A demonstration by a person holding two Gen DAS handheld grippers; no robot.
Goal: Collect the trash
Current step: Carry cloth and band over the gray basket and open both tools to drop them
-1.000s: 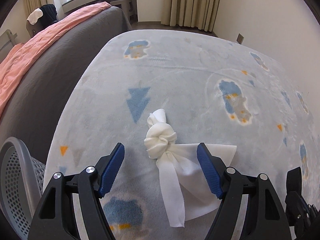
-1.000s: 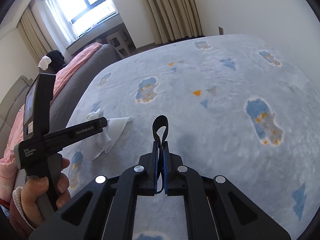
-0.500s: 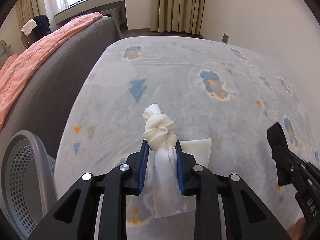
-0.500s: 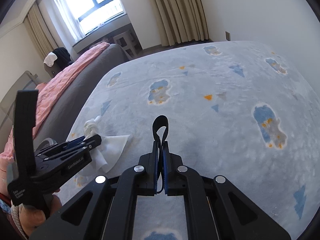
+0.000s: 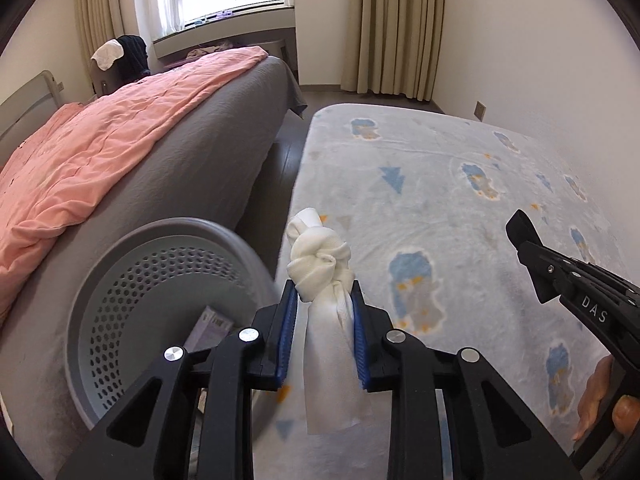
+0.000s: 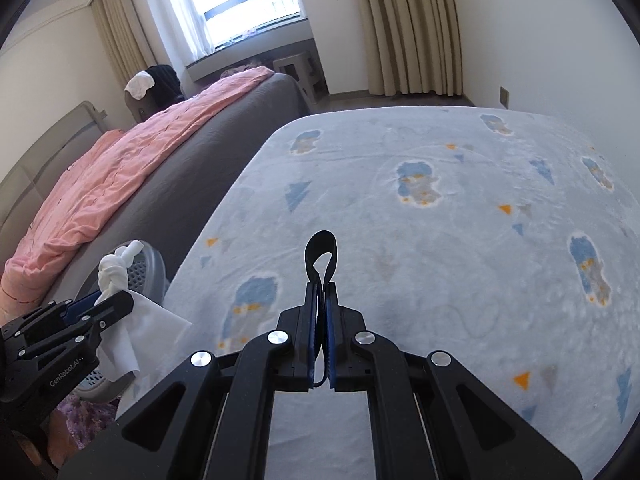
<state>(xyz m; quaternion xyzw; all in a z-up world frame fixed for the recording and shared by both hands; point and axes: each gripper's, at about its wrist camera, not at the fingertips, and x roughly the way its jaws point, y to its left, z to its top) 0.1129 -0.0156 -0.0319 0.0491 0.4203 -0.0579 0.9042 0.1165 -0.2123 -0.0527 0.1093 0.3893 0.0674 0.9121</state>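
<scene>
My left gripper (image 5: 322,300) is shut on a knotted white tissue (image 5: 320,258) and holds it up in the air beside the rim of a grey perforated trash basket (image 5: 120,280). The tissue's loose tail hangs down between the jaws. A piece of paper trash (image 5: 210,326) lies inside the basket. In the right wrist view the left gripper (image 6: 108,300) and tissue (image 6: 114,270) show at the lower left, in front of the basket (image 6: 150,268). My right gripper (image 6: 320,292) is shut on a black strap loop (image 6: 320,254) above the rug.
A pale blue patterned rug (image 5: 460,200) covers the floor to the right. A grey bed with a pink blanket (image 5: 100,152) stands on the left, close behind the basket. Curtains, window and a wall lie at the far end.
My left gripper closed on the tissue, lifted it off the rug and swung left toward the basket. The right gripper stayed shut on the strap and barely moved.
</scene>
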